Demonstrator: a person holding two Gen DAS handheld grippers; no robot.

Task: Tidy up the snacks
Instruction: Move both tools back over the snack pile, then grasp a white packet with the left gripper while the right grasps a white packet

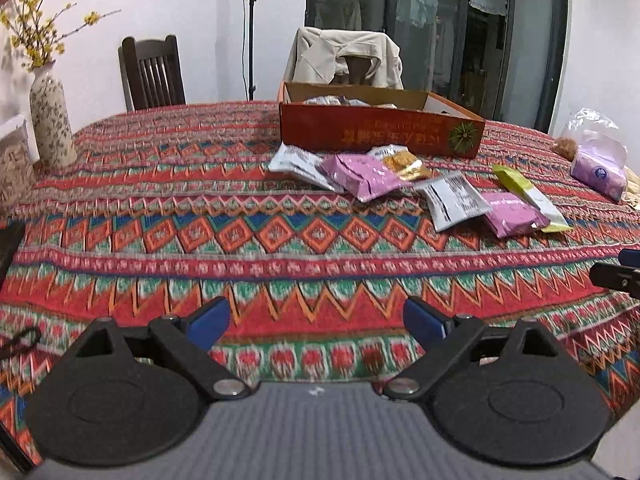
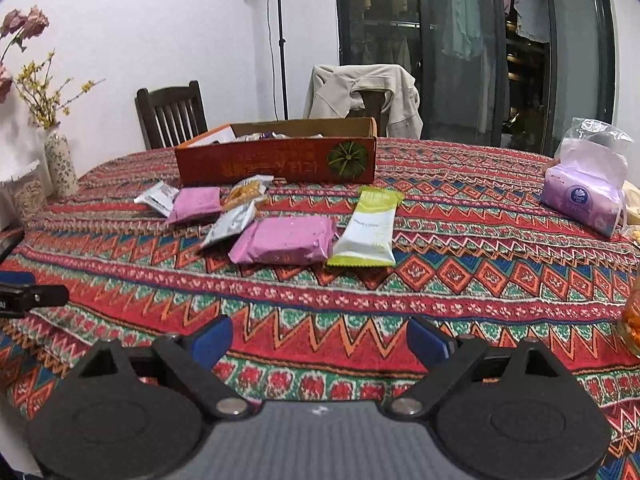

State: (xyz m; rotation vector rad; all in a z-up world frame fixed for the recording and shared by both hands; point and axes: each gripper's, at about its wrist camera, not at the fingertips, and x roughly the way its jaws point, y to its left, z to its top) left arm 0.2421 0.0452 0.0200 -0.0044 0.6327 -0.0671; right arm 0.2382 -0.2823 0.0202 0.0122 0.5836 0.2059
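A: The left claw (image 1: 316, 322) stood with its blue fingers wide apart, nothing between them, hanging over bare tablecloth (image 1: 200, 216) at the near edge. Was the right one the same?

B: Yes. The right claw (image 2: 320, 340) was also spread wide and empty, touching nothing, with only the patterned cloth under it. The snacks lay farther off, well apart from both.

A: Where exactly were they?

B: Loose in a scatter just in front of the red cardboard box (image 2: 276, 164), which sat at the far middle of the table. Nearest the right claw were a big pink packet (image 2: 286, 240) and, touching its right side, a green-and-white packet (image 2: 370, 228). To the left and farther back lay a silver packet (image 2: 230, 222), a smaller pink packet (image 2: 194, 203), a golden packet (image 2: 246, 190) and another silver one (image 2: 158, 197).

A: Why laid out like that, do you think?

B: My guess is they were waiting to go into the box. A few wrappers already showed over its rim, so sorting looked begun but far from done.

A: And the spread fingers?

B: Probably ready for a grab. The big pink packet seemed the easiest first pick for the right claw. The tissue pack (image 2: 584, 196) at the far right looked like no part of the job.
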